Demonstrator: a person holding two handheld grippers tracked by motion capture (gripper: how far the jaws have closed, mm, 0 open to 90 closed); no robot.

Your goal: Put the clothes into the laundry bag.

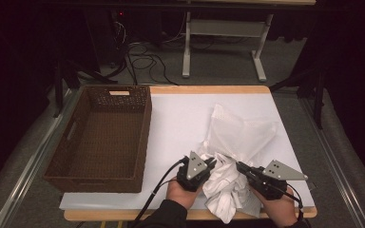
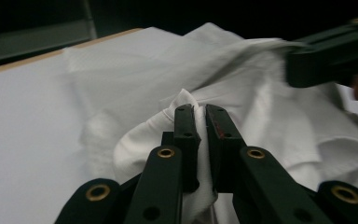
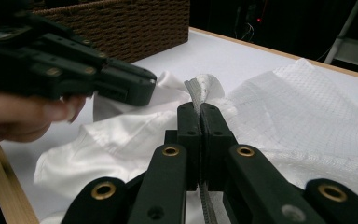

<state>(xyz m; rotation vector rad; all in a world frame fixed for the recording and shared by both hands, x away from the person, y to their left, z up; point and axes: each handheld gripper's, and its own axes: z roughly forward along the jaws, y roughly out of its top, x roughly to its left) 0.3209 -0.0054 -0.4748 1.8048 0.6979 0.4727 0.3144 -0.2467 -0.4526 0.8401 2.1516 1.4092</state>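
Pinching a fold of the white cloth [image 2: 261, 116], your left gripper [image 2: 198, 112] had its jaws nearly together. Your right gripper [image 3: 199, 109] was clamped on a grey-edged hem of it. That crumpled cloth lay on the white table [image 1: 180, 118] near its front edge, right of the brown wicker basket [image 1: 100, 137].

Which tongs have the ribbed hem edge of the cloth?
The right tongs: a grey ribbed edge sits between their jaws. The left tongs pinch a plain fold of the white cloth.
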